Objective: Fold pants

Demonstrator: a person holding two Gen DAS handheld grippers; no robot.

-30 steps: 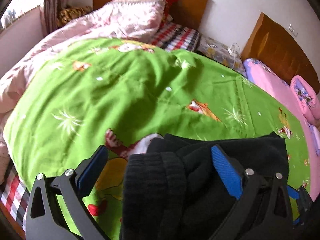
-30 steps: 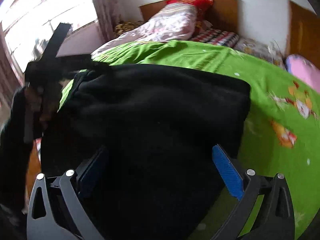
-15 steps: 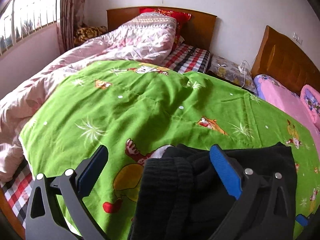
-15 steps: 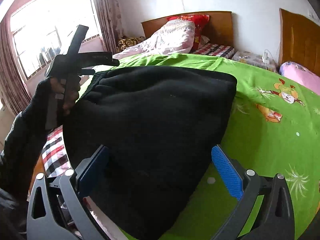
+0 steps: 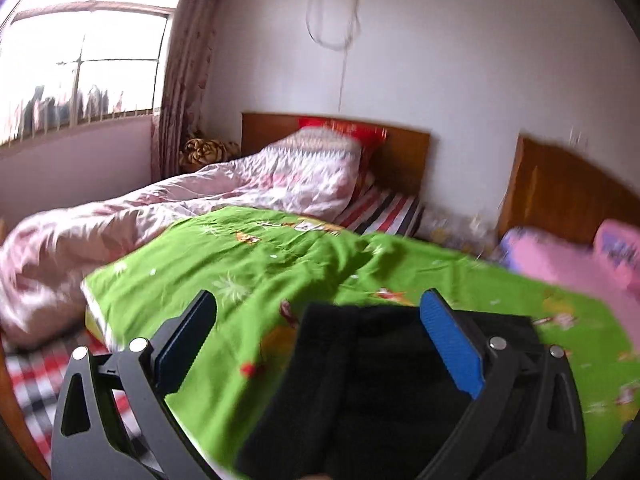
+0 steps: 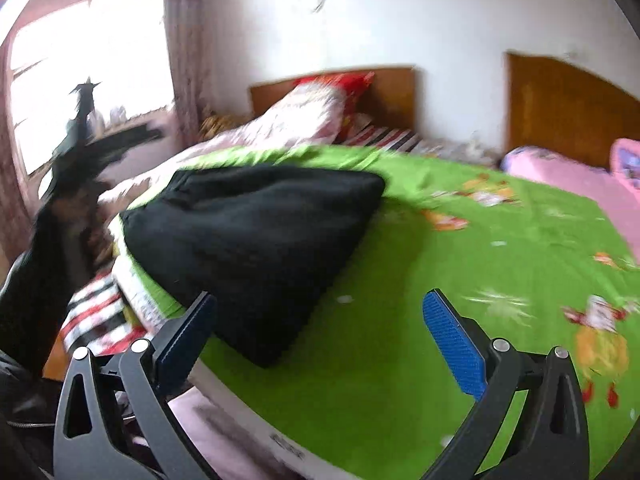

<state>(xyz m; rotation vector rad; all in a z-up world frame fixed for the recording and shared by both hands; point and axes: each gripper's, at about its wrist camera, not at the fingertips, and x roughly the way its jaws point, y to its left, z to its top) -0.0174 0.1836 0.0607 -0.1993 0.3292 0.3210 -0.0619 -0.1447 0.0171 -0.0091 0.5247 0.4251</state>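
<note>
Left wrist view: the left gripper [image 5: 318, 340], its two blue-padded black fingers spread wide with nothing clamped between them, hangs above a folded pair of thick black fleece pants [image 5: 380, 392] lying on a bright green cartoon-print quilt [image 5: 248, 264] that covers the bed. The pants sit low in the frame, partly between and below the fingers, though whether either pad touches the cloth cannot be told through the motion blur. A rumpled pale pink floral duvet [image 5: 120, 224] lies heaped along the window side, beyond it a brown wooden headboard [image 5: 400, 148], and a second bed in pink bedding [image 5: 560, 256] stands to the right.

Right wrist view: the right gripper [image 6: 320, 340] is likewise spread apart and empty, held clear of the pants [image 6: 256, 240], which rest as a compact, roughly squared bundle near the quilt's [image 6: 460, 280] corner at the bed's edge. The left gripper [image 6: 104, 148] shows at far left as a dark blur raised against the bright window, gripped by a hand in a black sleeve [image 6: 36, 272]. With both tools free and the bundle lying flat and layered on the quilt, the folding appears finished or nearly so; the pants seem left near the edge, where the person can reach them.
</note>
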